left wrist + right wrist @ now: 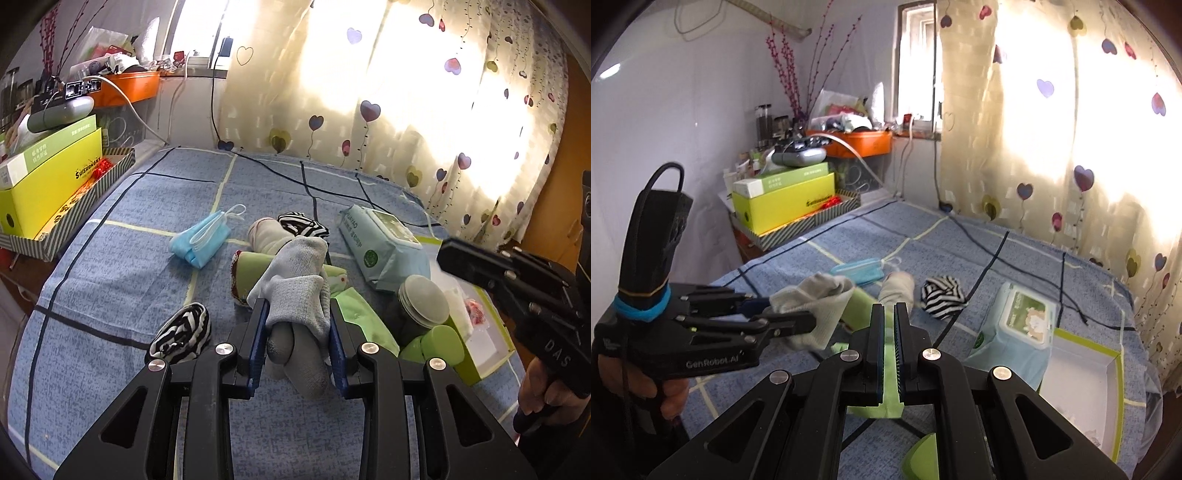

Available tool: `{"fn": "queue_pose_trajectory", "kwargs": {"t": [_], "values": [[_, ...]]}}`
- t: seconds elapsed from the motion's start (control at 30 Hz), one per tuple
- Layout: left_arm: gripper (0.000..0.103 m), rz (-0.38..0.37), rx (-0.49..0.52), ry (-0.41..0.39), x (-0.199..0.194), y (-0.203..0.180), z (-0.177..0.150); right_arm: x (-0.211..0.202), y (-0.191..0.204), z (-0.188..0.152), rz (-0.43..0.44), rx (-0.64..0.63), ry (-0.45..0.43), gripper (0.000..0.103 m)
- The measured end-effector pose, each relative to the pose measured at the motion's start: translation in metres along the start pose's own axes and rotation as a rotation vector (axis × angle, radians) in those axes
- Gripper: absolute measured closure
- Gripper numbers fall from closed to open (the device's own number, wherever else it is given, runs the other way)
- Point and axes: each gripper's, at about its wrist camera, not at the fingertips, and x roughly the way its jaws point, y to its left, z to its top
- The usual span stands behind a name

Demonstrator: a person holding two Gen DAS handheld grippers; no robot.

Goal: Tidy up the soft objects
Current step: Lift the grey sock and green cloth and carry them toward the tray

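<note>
My left hand-held gripper (297, 325) holds a grey sock (295, 291) pinched between its two blue pads (258, 332), the cuff end bunched forward past the fingertips and the toe end hanging back toward me, so the sock's long axis runs roughly along the fingers. In the right wrist view the same sock (820, 306) shows lifted above the bed (960, 258), clear of the pile. My right hand-held gripper (889, 332) is drawn nearly shut, with only a thin slot between the pads; green cloth (882, 398) shows through that slot, but I cannot tell whether the pads pinch it or it merely lies below. The rest of the soft things lie on the blue checked bed ahead of the left gripper: a green cloth bundle (255, 266) directly beneath the held sock, a pale rolled sock (264, 232) and a striped sock (303, 225) beyond it, another striped sock (183, 332) to the left near my fingers, and a blue face mask (203, 240) further left. The white box with a green rim (1086, 373) sits off to the right, past the wet wipes pack (380, 247), nearer my right side than my left. I judge the sock has to travel rightward across the pile to reach that box, if that is where it belongs, and the right gripper lies in that path.
</note>
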Motion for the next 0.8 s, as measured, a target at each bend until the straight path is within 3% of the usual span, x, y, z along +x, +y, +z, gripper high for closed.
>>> {"fn": "queue_pose_trajectory", "kwargs": {"t": [0.03, 0.1, 0.13, 0.17, 0.57, 0.73, 0.8], "values": [[0.072, 0.002, -0.001, 0.002, 0.001, 0.000, -0.001, 0.004, 0.002, -0.003, 0.008, -0.009, 0.020, 0.096], [0.072, 0.010, -0.006, 0.008, 0.003, 0.001, -0.002, 0.012, 0.007, -0.007, 0.017, -0.024, 0.052, 0.080], [0.072, 0.014, -0.008, 0.012, 0.004, 0.002, -0.002, 0.016, 0.009, -0.009, 0.019, -0.028, 0.062, 0.057], [0.072, 0.018, -0.013, 0.014, 0.005, 0.003, -0.002, 0.020, 0.011, -0.011, 0.019, -0.032, 0.075, 0.046], [0.072, 0.033, -0.052, 0.052, 0.016, 0.022, -0.011, 0.080, 0.008, -0.027, 0.022, -0.022, 0.285, 0.046], [0.072, 0.032, -0.046, 0.060, 0.020, 0.023, -0.011, 0.094, 0.004, -0.032, 0.025, -0.006, 0.331, 0.046], [0.072, 0.032, -0.046, 0.060, 0.020, 0.023, -0.012, 0.093, 0.004, -0.032, 0.035, 0.001, 0.324, 0.057]]}}
